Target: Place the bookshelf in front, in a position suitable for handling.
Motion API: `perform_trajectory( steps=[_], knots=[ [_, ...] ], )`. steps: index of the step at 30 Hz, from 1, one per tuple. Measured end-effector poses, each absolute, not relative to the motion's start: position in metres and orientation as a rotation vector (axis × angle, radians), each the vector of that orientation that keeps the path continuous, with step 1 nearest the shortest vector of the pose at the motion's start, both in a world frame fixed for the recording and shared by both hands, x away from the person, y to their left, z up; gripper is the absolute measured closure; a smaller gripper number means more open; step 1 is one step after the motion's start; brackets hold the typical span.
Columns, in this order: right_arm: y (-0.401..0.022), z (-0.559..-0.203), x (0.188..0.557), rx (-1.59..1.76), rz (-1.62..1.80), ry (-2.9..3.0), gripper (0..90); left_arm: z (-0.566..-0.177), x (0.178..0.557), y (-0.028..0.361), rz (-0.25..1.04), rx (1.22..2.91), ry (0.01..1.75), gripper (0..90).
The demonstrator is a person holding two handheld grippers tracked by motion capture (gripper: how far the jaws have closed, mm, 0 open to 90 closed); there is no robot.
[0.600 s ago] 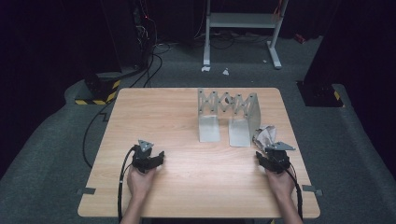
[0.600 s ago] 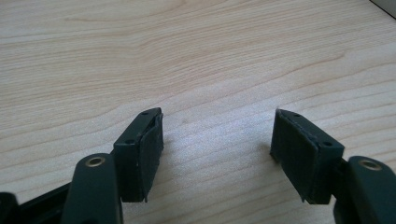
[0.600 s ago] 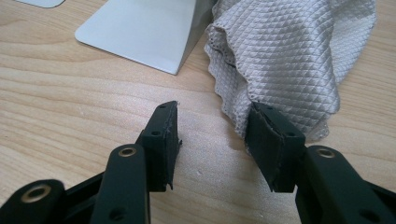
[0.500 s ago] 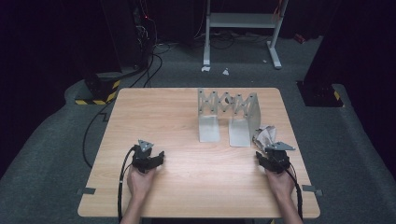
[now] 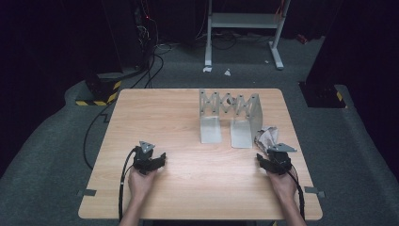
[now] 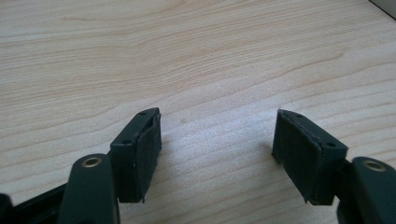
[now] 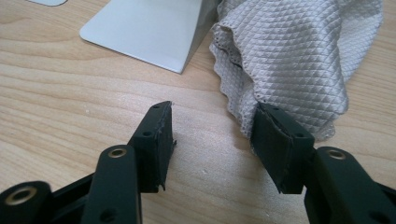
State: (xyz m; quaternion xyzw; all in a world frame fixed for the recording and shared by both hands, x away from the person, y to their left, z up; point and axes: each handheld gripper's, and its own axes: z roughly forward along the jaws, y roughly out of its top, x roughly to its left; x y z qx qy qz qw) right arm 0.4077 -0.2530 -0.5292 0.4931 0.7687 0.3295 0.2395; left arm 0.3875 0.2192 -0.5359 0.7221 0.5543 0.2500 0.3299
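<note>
Wooden table is being lit brightly; a grey cloth (soft, light, likely best pinched at its scalloped edge) is lying beside the metal rack, just ahead of the right gripper, whose jaws are being held apart, empty; the left gripper is likewise being held open over bare wood.

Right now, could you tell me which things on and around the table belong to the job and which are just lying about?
In the job:
- cloth, just ahead of the right gripper, whose jaws are open
- metal rack, beside the cloth

Lying about:
- left gripper, open over bare table
- white stand on the floor behind
- striped block at the far left corner
</note>
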Motion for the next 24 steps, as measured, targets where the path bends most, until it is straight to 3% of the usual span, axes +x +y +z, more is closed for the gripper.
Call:
perform_trajectory(
  steps=[4,9,24],
  knots=[
    [-0.251,-0.529,0.407,1.352,0.901,2.106,42.9,-0.536,0.389,0.219,0.649,1.896,1.446,29.3],
    [-0.246,-0.529,0.402,1.319,0.874,2.083,53.0,-0.534,0.39,0.217,0.643,1.89,1.47,30.7],
    [-0.241,-0.514,0.405,1.315,0.956,2.077,56.4,-0.522,0.394,0.202,0.551,1.881,1.4,34.6]
  ],
)
